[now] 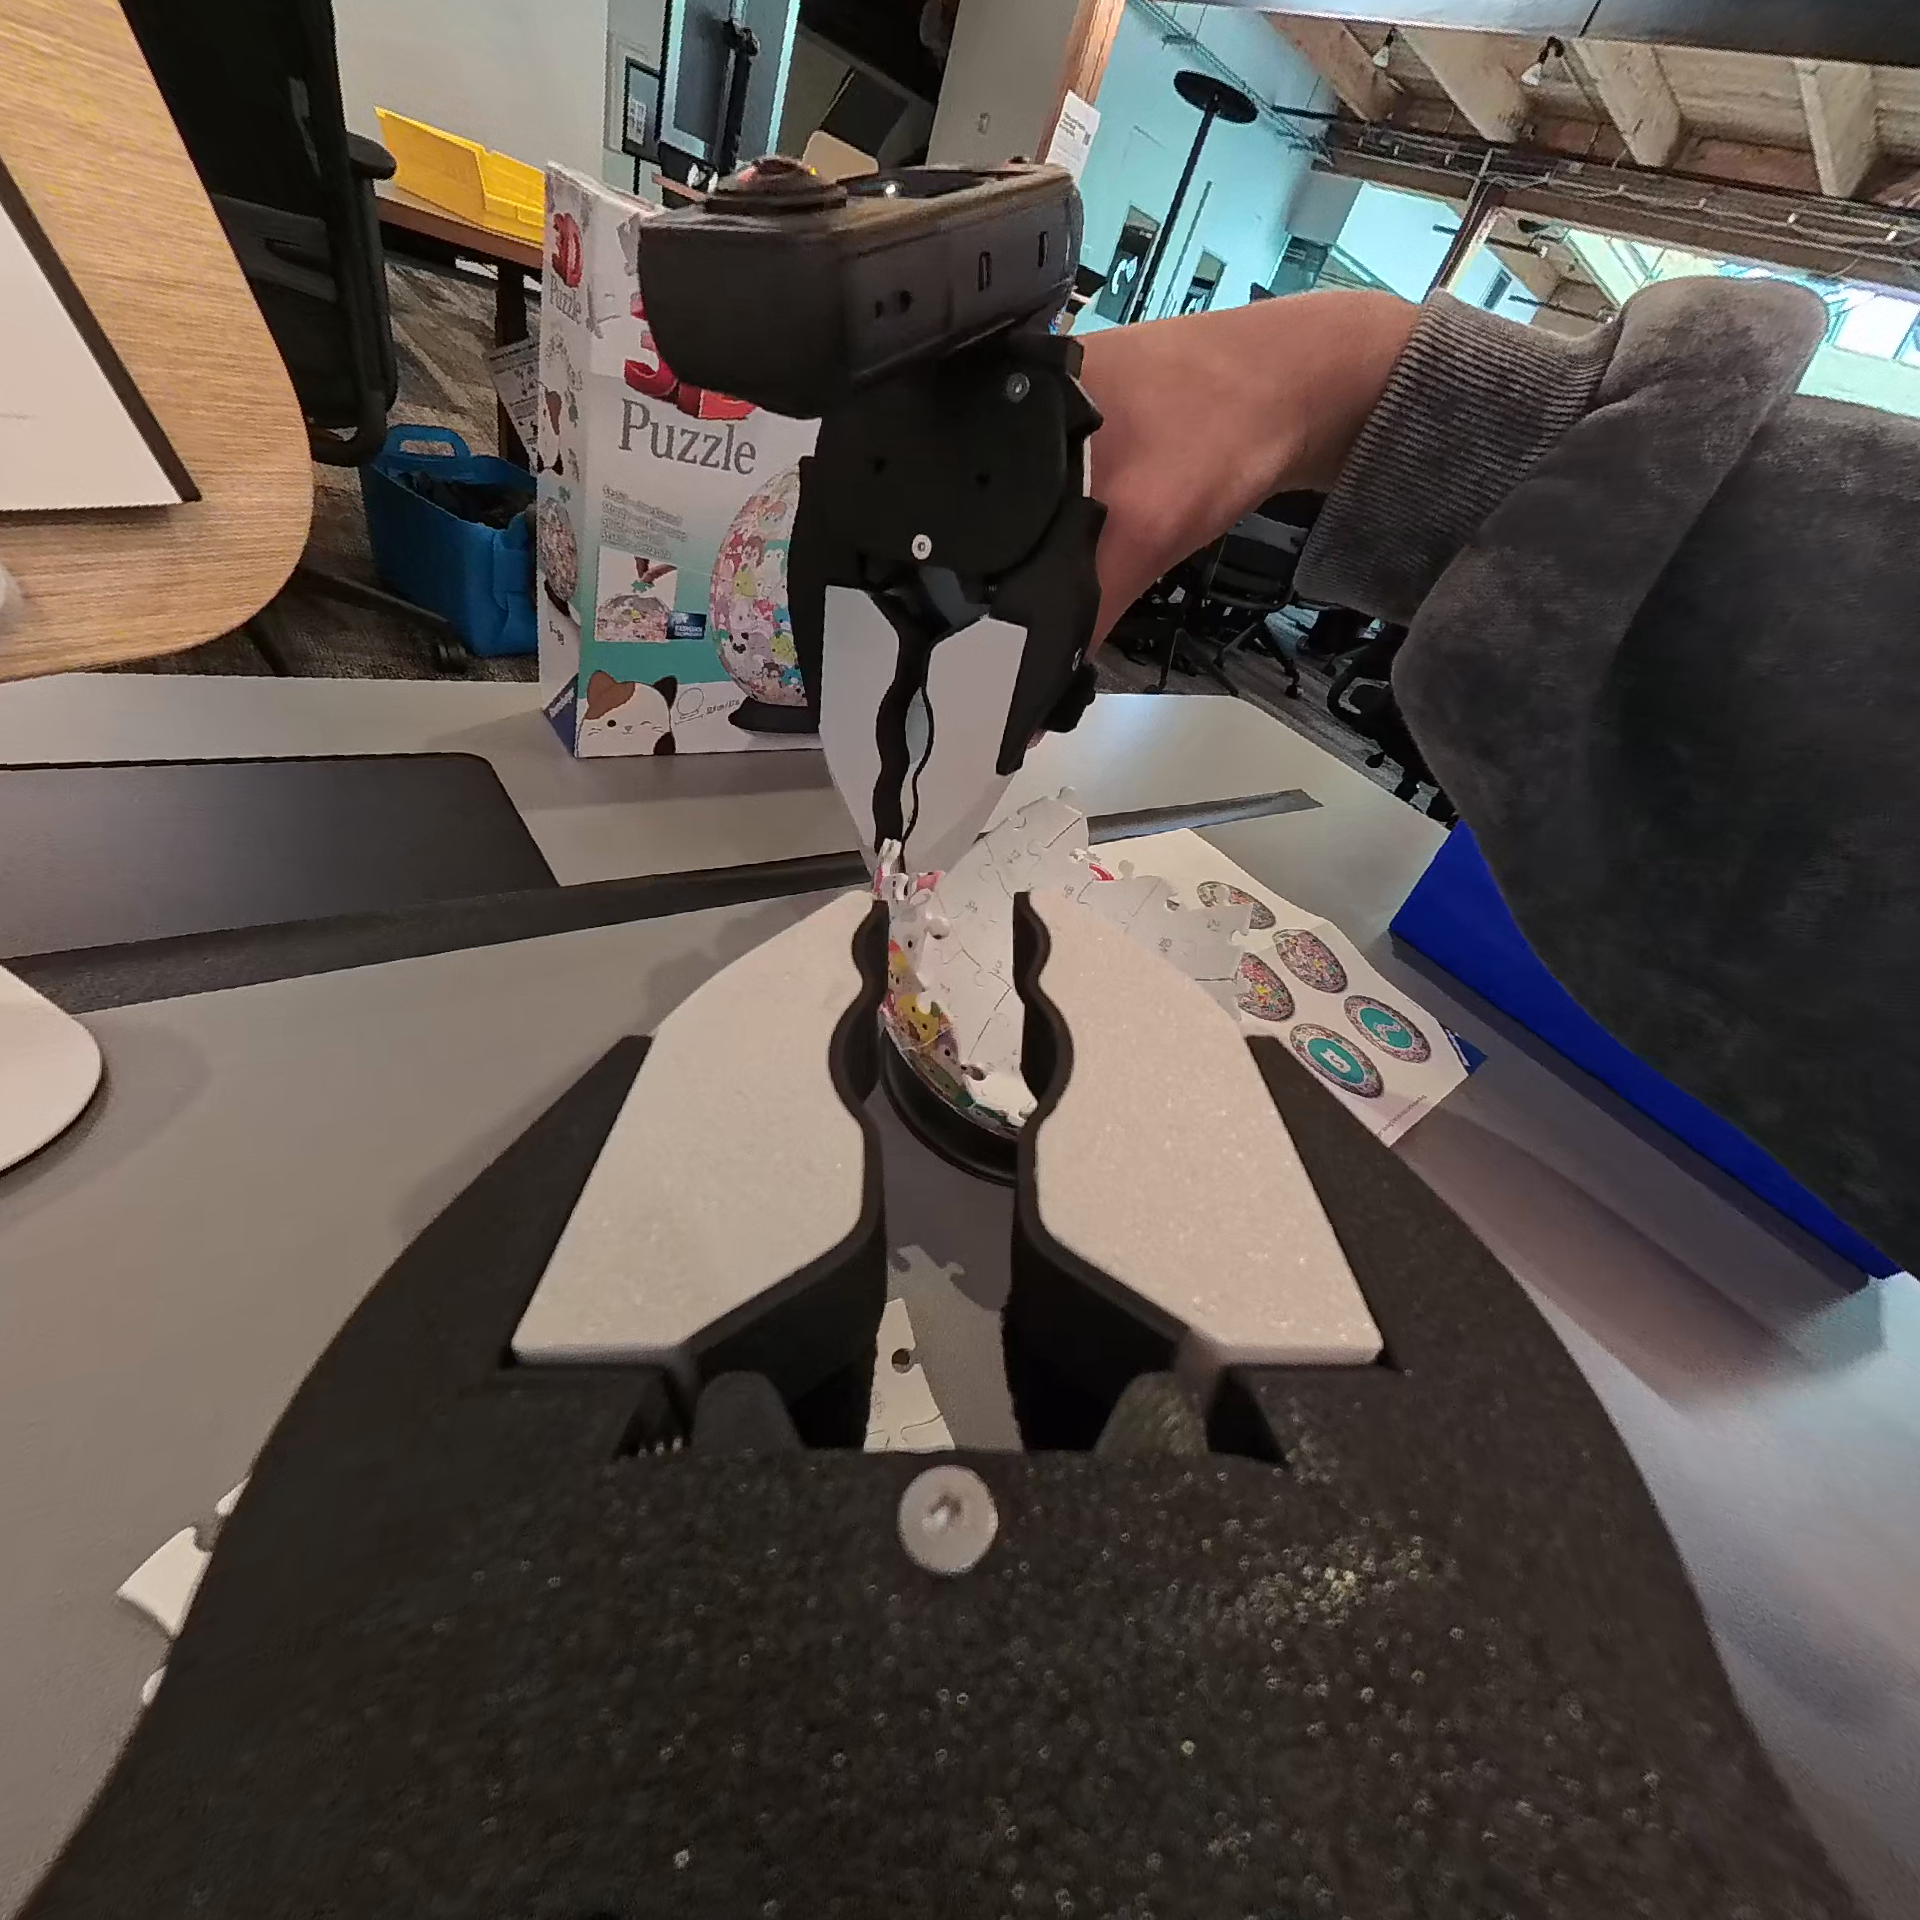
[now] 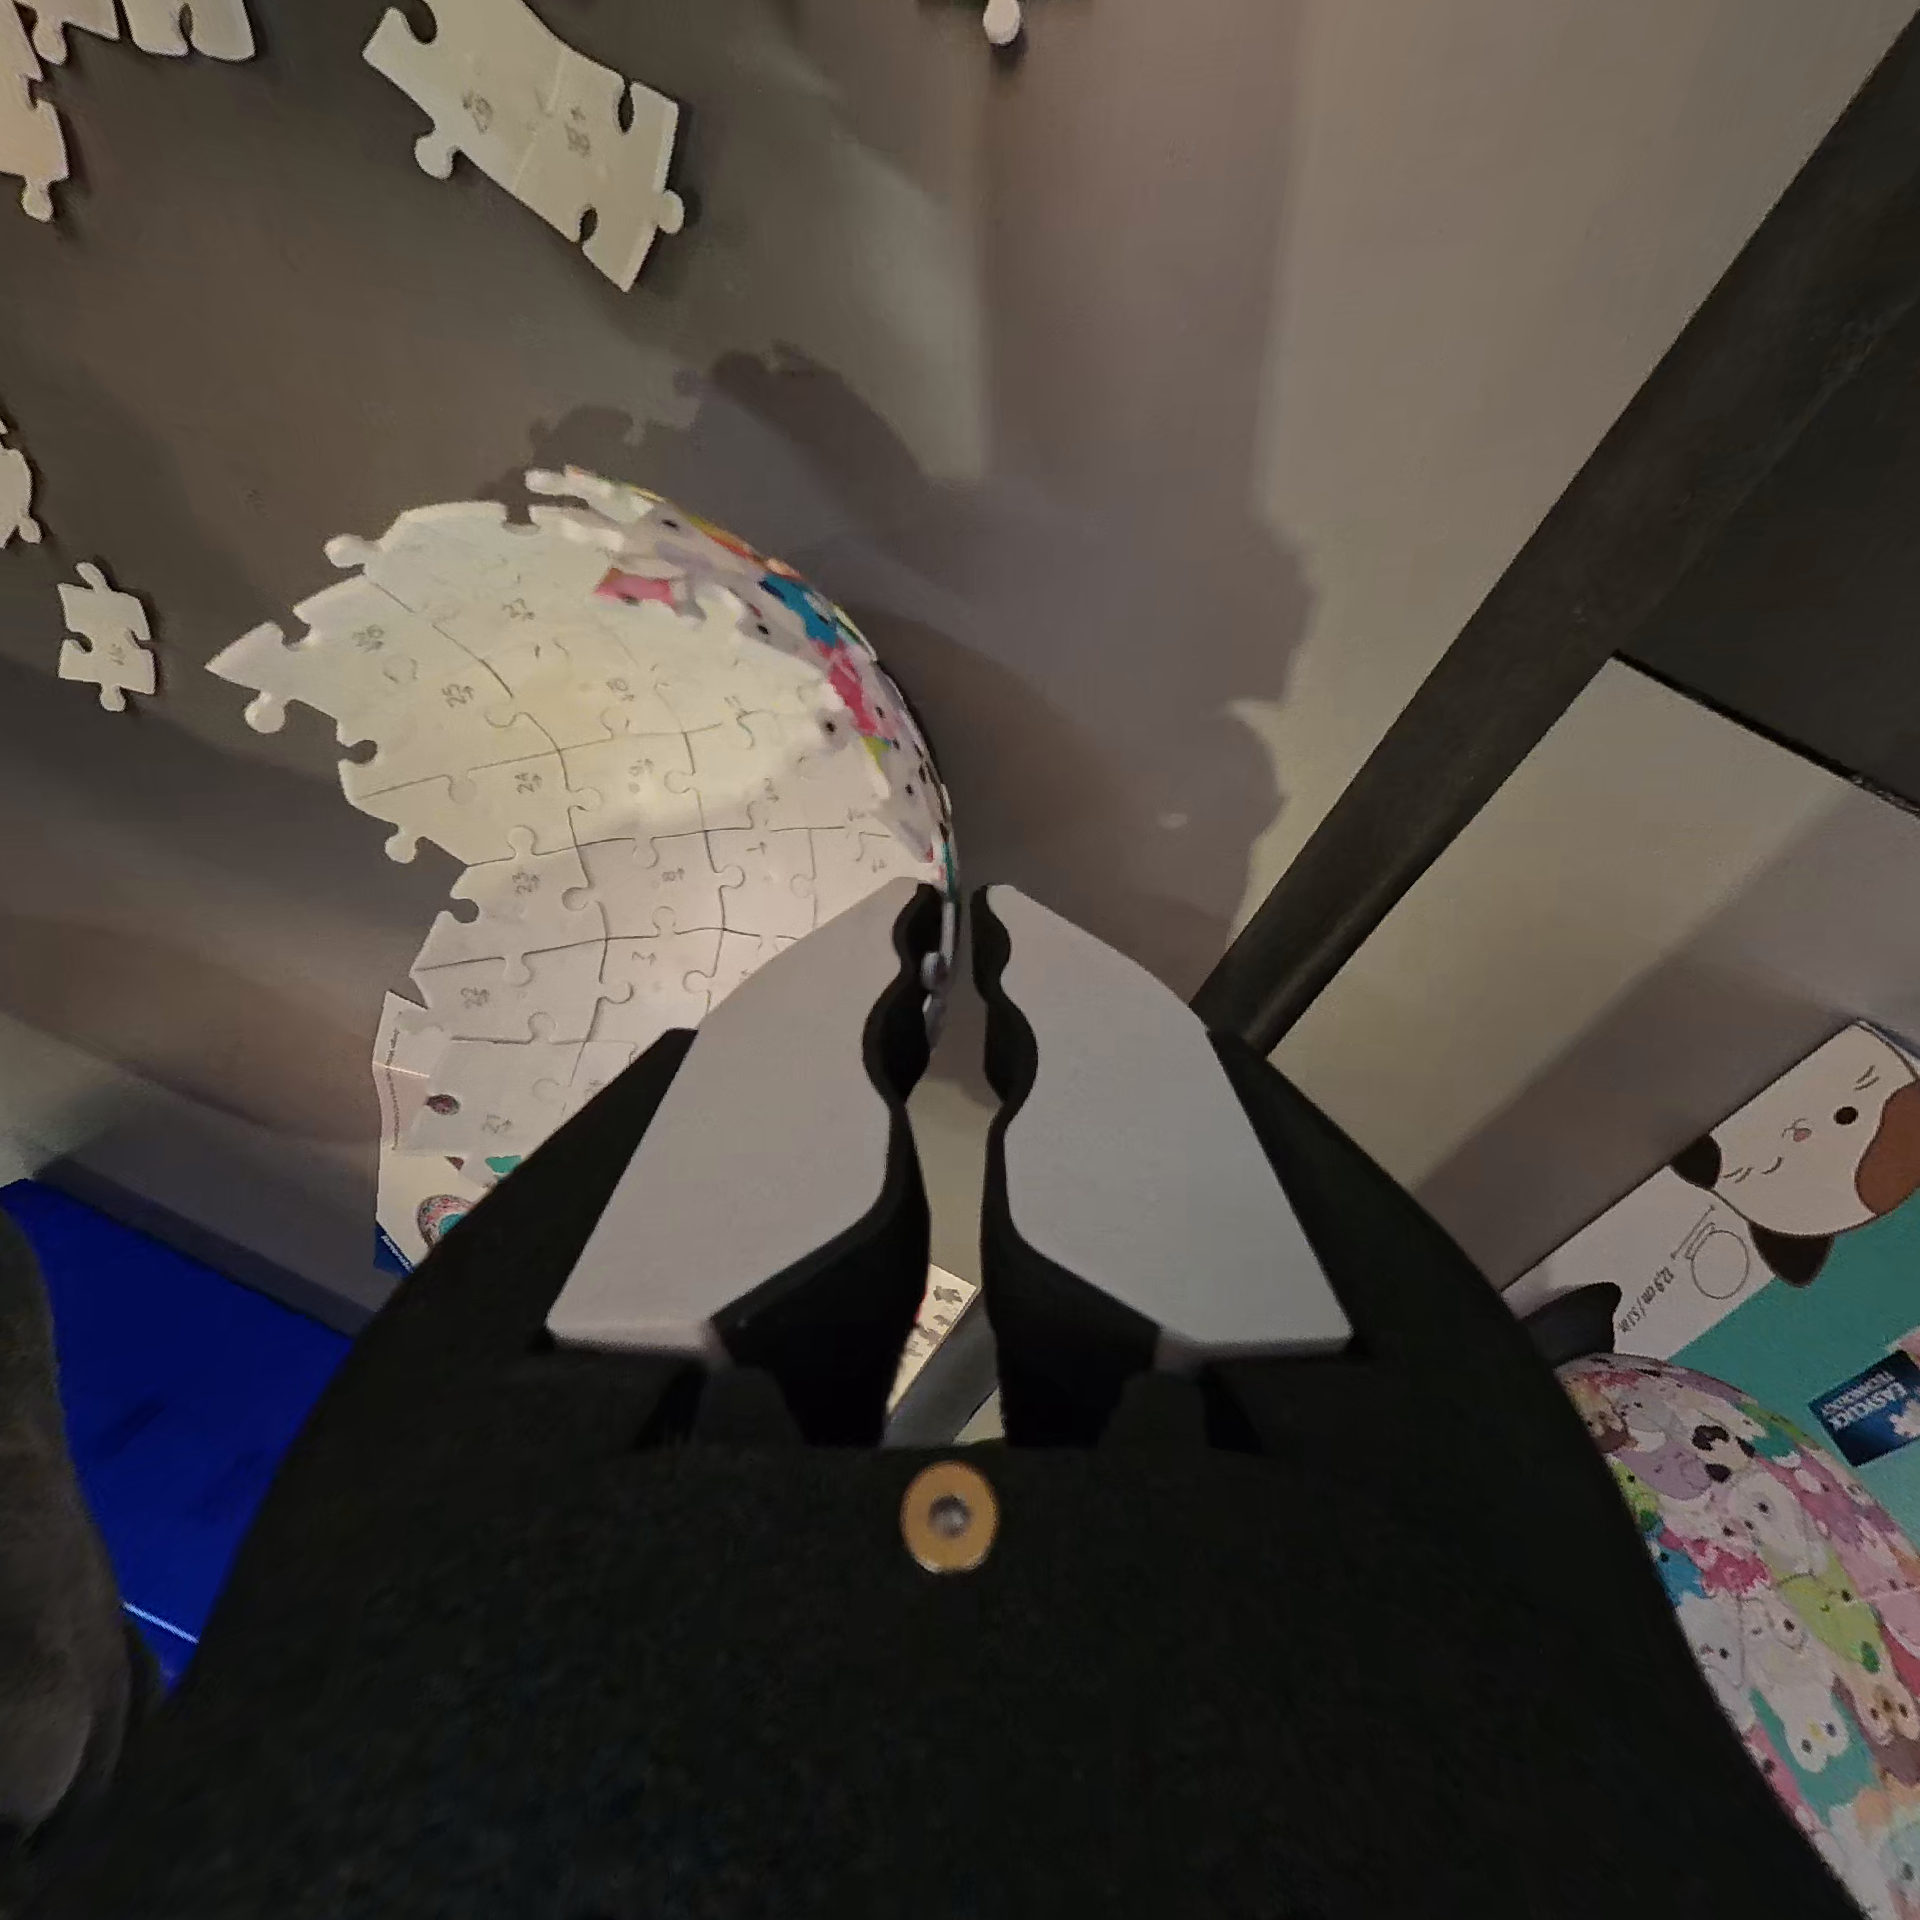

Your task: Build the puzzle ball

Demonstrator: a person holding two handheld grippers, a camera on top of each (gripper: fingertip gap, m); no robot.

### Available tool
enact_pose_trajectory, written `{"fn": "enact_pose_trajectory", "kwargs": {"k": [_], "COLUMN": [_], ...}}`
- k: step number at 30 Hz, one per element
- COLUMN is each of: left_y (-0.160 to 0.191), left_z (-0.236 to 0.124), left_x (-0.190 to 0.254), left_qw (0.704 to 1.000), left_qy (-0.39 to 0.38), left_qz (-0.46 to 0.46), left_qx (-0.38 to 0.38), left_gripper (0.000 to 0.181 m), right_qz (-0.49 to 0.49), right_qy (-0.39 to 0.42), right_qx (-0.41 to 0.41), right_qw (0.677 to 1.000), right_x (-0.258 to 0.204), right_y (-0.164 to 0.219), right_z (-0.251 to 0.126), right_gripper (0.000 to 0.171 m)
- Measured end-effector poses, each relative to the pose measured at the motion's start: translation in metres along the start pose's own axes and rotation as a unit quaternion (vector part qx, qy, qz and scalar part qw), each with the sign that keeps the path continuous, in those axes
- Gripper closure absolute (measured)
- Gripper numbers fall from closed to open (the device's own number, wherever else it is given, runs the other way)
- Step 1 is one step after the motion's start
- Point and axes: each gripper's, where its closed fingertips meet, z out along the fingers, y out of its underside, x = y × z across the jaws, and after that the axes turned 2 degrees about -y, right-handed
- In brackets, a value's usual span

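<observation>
Half-built puzzle ball (image 1: 961, 997) perched on a dark round stand (image 1: 951, 1127) mid-tabletop, well in from the edges; thin curved plastic shell, light and springy, apt to pop apart at the jagged open rim (judged, not tested). Right gripper (image 1: 894, 847) above, fingers nipped shut on a small coloured piece (image 1: 890, 868) at the rim; left gripper (image 1: 951, 930) with fingers parted around the shell, contact unclear. Best held low near the stand. Loose pieces (image 2: 540, 135) scattered beyond.

Loose pieces (image 2: 540, 130) and puzzle box (image 1: 665, 499) flank the half-built ball (image 2: 623, 790); above stays open.
</observation>
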Motion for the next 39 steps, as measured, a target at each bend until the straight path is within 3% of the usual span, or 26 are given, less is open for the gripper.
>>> {"fn": "enact_pose_trajectory", "kwargs": {"k": [14, 18, 21, 32, 39], "left_y": [0.000, 0.001, 0.001, 0.001, 0.001], "left_z": [0.000, 0.001, 0.001, 0.001, 0.001], "left_x": [0.000, 0.000, 0.000, 0.001, 0.001], "left_qw": [1.000, 1.000, 1.000, 1.000, 1.000], "left_qy": [0.000, 0.001, 0.001, 0.003, 0.003], "left_qz": [0.000, 0.001, -0.001, -0.003, -0.003], "left_qx": [-0.001, -0.002, -0.002, 0.000, 0.000], "left_gripper": [0.159, 0.159, 0.159, 0.159, 0.159], "right_qz": [-0.002, 0.017, 0.035, 0.109, 0.089], "right_qy": [0.007, -0.005, -0.005, -0.044, -0.018], "right_qx": [0.002, 0.006, -0.002, -0.028, -0.014], "right_qw": [1.000, 1.000, 0.999, 0.993, 0.996], "right_x": [0.001, -0.001, -0.001, -0.005, -0.002], "right_y": [-0.001, 0.001, 0.007, 0.020, 0.016], "right_z": [0.001, -0.002, -0.006, 0.003, 0.007], "right_gripper": [0.168, 0.154, 0.153, 0.163, 0.165]}}
